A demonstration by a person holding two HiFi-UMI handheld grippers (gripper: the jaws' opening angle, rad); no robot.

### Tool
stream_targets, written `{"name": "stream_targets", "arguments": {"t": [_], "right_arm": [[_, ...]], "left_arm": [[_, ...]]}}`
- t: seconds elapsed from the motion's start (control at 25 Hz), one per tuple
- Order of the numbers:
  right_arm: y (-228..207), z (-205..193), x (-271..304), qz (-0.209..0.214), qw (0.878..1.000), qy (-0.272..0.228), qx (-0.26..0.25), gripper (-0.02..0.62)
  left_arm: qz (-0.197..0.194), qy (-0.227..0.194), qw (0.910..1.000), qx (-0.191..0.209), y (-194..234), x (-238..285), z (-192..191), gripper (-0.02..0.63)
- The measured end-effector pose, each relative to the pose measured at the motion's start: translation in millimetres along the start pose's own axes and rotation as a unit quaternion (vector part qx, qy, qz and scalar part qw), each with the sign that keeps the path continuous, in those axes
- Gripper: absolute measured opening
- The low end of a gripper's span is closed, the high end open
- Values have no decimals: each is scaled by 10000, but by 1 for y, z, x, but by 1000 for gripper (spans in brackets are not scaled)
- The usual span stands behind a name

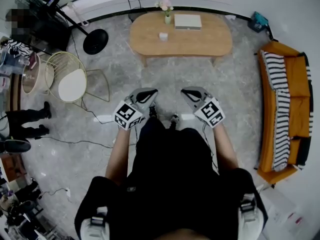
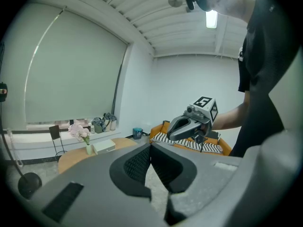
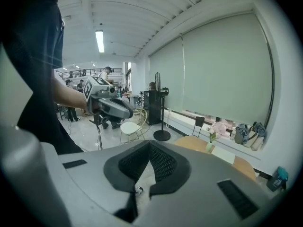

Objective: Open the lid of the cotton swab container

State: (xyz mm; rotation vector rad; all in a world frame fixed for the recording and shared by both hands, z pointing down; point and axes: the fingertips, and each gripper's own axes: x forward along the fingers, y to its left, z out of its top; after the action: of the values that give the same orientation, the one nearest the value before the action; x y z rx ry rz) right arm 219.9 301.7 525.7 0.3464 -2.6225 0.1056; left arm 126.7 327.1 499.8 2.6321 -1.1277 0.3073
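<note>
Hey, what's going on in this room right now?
A person in black stands on the grey stone floor holding the left gripper and the right gripper out in front. Both are shut and empty. Ahead, apart from them, is the oval wooden coffee table, which carries a small vase of pink flowers, a flat white box and a small white container. Nothing on it has been touched yet.

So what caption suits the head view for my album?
A person holds left tongs and right tongs, both shut and empty, facing an oval wooden coffee table.
</note>
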Motion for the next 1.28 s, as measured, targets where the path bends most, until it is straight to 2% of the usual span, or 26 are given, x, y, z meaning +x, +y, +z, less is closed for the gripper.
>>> {"name": "stream_targets", "arguments": {"t": [0.2, 0.52, 1.28], "right_arm": [[-9, 1, 16, -81, 9998, 161, 89, -5], [-29, 26, 56, -212, 9994, 280, 33, -5], [-67, 60, 145, -756, 9966, 309, 104, -5]], "left_arm": [[-101, -11, 9999, -6, 23, 1, 5, 0], [-230, 13, 9997, 8, 76, -5, 15, 0], [-695, 53, 9974, 198, 186, -11, 22, 0]]}}
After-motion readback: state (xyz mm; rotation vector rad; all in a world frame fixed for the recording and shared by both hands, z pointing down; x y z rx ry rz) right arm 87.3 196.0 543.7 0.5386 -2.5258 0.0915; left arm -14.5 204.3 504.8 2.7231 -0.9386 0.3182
